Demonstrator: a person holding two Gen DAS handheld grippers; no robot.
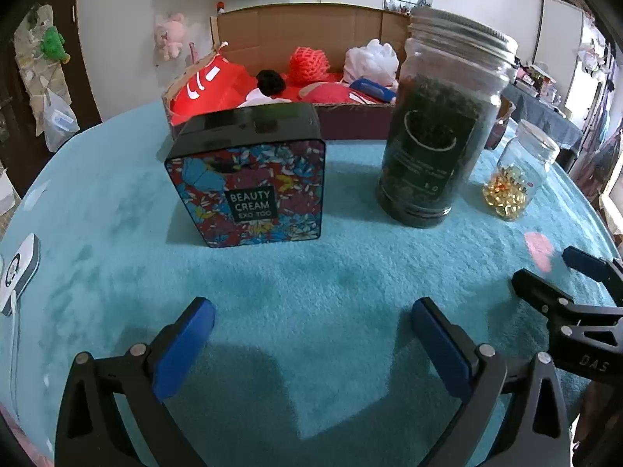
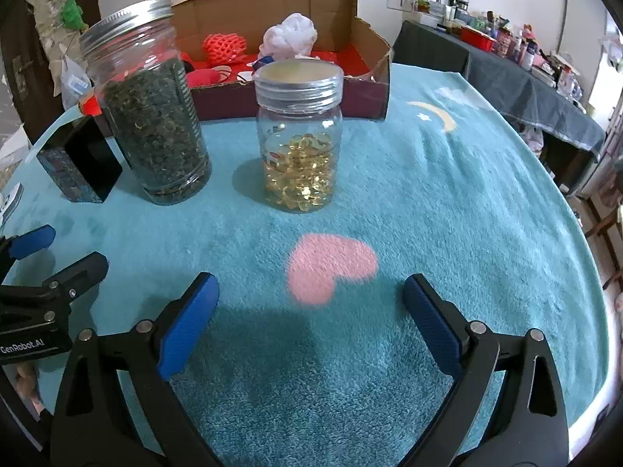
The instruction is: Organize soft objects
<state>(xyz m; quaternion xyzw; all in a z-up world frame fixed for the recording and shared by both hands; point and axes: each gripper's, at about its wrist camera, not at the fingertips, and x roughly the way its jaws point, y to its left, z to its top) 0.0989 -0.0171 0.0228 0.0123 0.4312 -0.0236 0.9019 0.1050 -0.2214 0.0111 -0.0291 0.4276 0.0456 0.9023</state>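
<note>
Left gripper and right gripper: jaws apart, empty, low over bare teal blanket; open room ahead of both. Soft objects: red net, white pouf, black puff, all inside cardboard box at far edge. Two jars: tall jar, small jar. One tin.

Premises: a lived-in home room. Evidence: fluffy teal blanket with pink heart covering the worktop, pink plush toy hung on white wall, cluttered grey-draped side table of household bottles.
</note>
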